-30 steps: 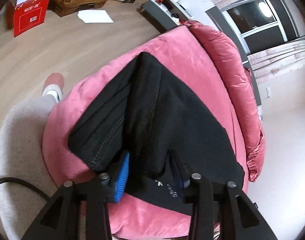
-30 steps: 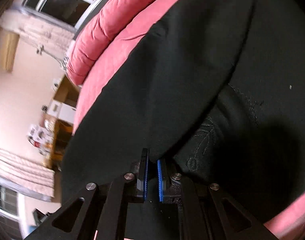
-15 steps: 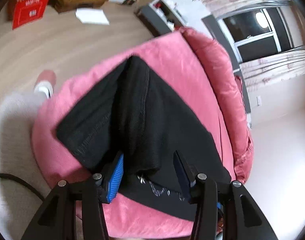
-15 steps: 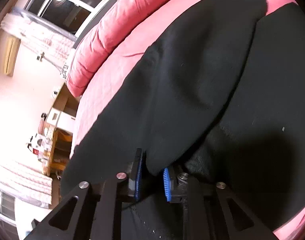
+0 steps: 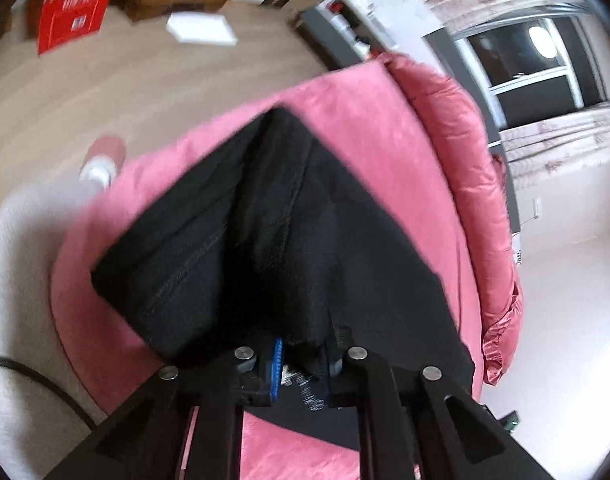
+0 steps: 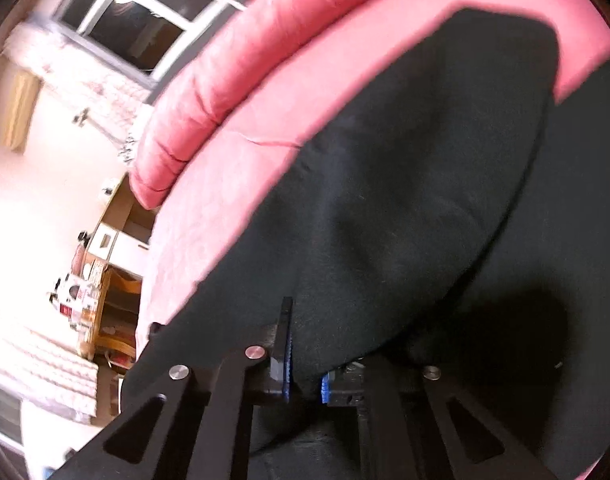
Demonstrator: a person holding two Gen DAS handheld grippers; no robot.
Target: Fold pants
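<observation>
Black pants point(image 5: 289, 240) lie on a pink cushioned bed point(image 5: 369, 120). One layer is lifted and draped toward me over the rest. My left gripper point(image 5: 303, 360) is shut on the near edge of that layer, black cloth bunched between the blue pads. My right gripper point(image 6: 305, 376) is shut on the pants point(image 6: 405, 208) too, with a fold of black cloth between its blue pads. Both frames are blurred by motion.
The pink bed has a raised padded rim point(image 5: 465, 152) at the far side, also in the right wrist view point(image 6: 233, 92). A wooden floor point(image 5: 145, 80), a red box point(image 5: 75, 14) and a white paper point(image 5: 201, 32) lie beyond. A window point(image 5: 537, 64) is at right.
My left gripper has closed from wide open onto the pants edge. My right gripper stays clamped on cloth. Both have pulled back and up, lifting the folded layer.
</observation>
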